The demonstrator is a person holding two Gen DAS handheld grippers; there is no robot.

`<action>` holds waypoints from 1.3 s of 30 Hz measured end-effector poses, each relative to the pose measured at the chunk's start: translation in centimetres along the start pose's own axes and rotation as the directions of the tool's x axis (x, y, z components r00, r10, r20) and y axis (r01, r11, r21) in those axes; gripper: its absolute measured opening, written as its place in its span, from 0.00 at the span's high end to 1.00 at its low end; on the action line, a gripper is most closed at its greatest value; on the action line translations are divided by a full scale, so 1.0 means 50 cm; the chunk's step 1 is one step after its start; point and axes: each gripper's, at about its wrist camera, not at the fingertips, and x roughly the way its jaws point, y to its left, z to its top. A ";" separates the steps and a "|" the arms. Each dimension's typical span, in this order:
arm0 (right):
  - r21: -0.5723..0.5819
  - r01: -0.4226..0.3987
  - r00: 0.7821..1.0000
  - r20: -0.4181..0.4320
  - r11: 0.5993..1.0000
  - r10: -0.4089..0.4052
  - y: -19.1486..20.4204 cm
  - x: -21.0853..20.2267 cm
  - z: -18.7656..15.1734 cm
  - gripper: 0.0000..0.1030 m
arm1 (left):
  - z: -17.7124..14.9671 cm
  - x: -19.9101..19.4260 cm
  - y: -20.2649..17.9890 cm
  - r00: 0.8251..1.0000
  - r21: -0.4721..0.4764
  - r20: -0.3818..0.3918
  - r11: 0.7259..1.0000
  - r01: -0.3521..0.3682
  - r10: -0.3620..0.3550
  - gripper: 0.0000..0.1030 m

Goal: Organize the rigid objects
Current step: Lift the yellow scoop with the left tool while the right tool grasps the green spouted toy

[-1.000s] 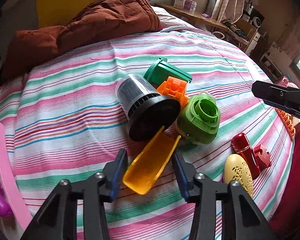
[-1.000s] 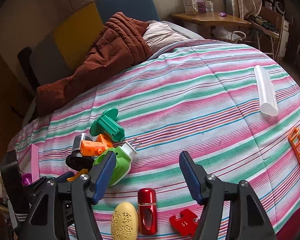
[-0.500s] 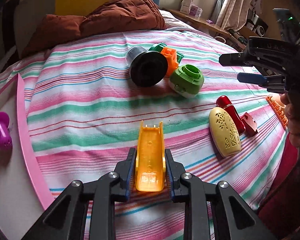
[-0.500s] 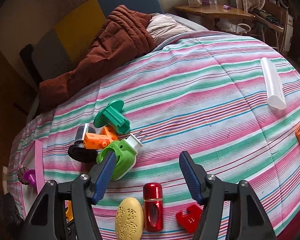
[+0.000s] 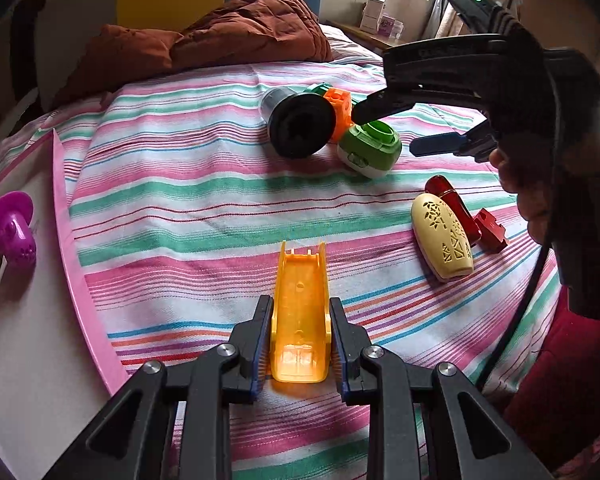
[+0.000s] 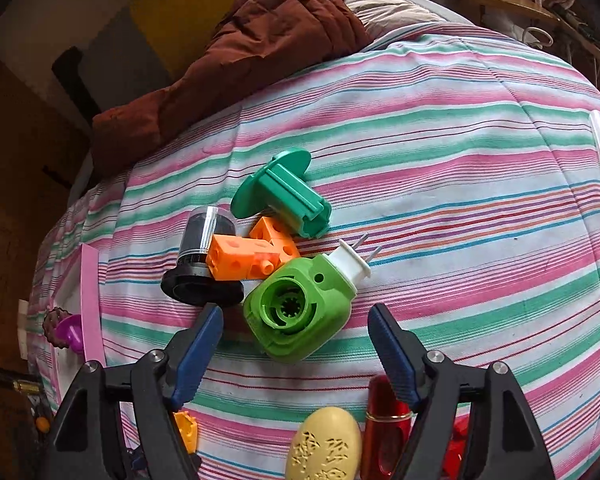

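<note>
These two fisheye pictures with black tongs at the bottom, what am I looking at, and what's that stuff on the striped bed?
No robot here: a person holds one pair of tongs in each hand, each with a camera looking along its fingers. In the left view, the left tongs are shut on a yellow plastic chute. In the right view, the right tongs stand open, having just widened, hovering by a green plug-in device. Nearby on the striped bedspread lie an orange block, a black-based cylinder and a cream oval case.
</note>
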 end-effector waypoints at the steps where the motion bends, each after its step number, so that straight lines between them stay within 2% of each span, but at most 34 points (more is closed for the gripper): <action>1: 0.002 0.007 1.000 -0.004 1.000 -0.007 0.001 0.007 0.003 0.26 | -0.001 -0.001 0.001 1.000 0.001 0.002 1.000 0.001 -0.001 0.74; 9: -0.027 0.027 0.999 -0.017 0.999 -0.027 0.012 0.036 0.016 0.26 | -0.008 -0.003 0.002 1.000 -0.003 0.018 1.000 -0.001 0.001 0.74; 10: -0.050 0.043 0.999 -0.020 0.998 -0.044 0.017 0.039 0.015 0.33 | -0.008 -0.002 0.001 1.000 -0.003 0.018 1.000 -0.001 0.001 0.74; 11: -0.075 0.067 0.997 -0.020 0.995 -0.069 0.023 0.042 0.013 0.33 | -0.007 -0.002 0.000 1.000 -0.004 0.018 1.000 -0.002 0.002 0.74; 16: -0.093 0.087 0.996 -0.024 0.992 -0.089 0.019 0.039 0.014 0.33 | -0.003 0.001 -0.002 1.000 -0.002 0.021 1.000 -0.005 0.005 0.74; 22: -0.091 0.202 0.979 -0.004 0.975 -0.203 -0.010 0.027 0.022 0.33 | 0.000 0.004 -0.002 1.000 -0.007 0.022 1.000 -0.004 0.004 0.74; 28: -0.043 0.171 0.984 -0.042 0.984 -0.172 -0.030 0.039 0.028 0.32 | -0.001 0.004 0.002 1.000 -0.009 0.024 1.000 -0.007 0.007 0.74; 30: -0.022 0.158 0.985 -0.067 0.987 -0.159 -0.039 0.049 0.028 0.35 | -0.001 0.004 0.000 1.000 -0.008 0.025 1.000 -0.010 0.010 0.74; 39: -0.033 0.180 0.980 -0.076 0.983 -0.182 -0.036 0.062 0.023 0.35 | -0.001 0.004 0.001 1.000 -0.005 0.023 1.000 -0.012 0.013 0.74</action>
